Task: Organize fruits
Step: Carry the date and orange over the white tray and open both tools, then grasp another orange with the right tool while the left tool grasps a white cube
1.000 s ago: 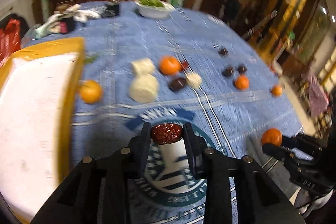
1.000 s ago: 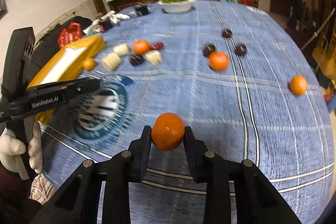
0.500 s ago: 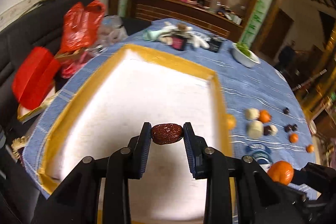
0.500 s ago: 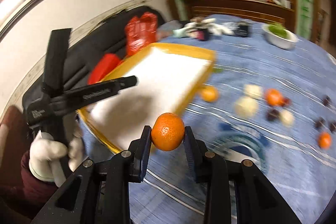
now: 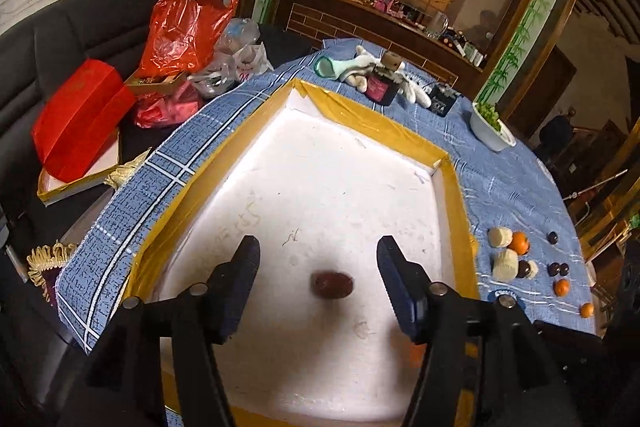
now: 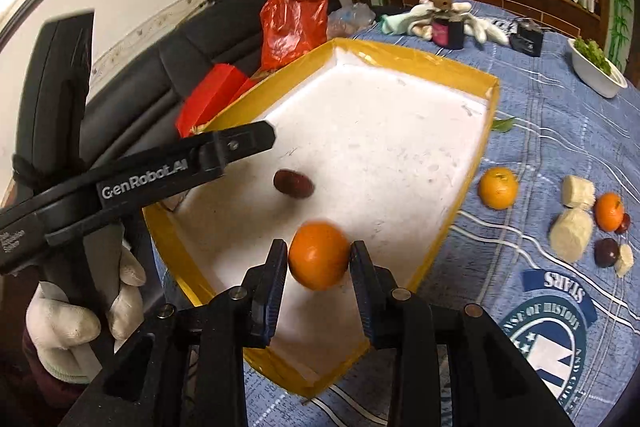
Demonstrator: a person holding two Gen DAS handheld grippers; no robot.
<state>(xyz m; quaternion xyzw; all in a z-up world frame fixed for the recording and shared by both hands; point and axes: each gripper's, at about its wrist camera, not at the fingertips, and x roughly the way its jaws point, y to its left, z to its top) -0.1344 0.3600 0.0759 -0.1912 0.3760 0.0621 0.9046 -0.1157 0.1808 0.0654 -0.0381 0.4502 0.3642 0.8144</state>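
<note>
A white tray with a yellow rim (image 5: 404, 137) (image 6: 448, 65) lies on the blue tablecloth. A red date (image 5: 332, 285) (image 6: 293, 183) lies on the tray floor. My left gripper (image 5: 318, 263) is open above the date, its finger (image 6: 240, 145) showing in the right wrist view. My right gripper (image 6: 319, 259) is shut on an orange tangerine (image 6: 319, 254), held over the tray's near part. The tangerine shows blurred behind the left gripper's right finger (image 5: 414, 351).
Loose fruit lies on the cloth right of the tray: a tangerine (image 6: 498, 187), white pieces (image 6: 570, 233), dark fruits (image 6: 606, 251), another tangerine (image 6: 609, 211). A white bowl of greens (image 6: 596, 67) and gloves (image 6: 478, 27) stand at the back. Red bags (image 5: 180, 27) lie on the sofa.
My left gripper opened and the date dropped onto the tray floor. My right gripper carried the tangerine in over the tray.
</note>
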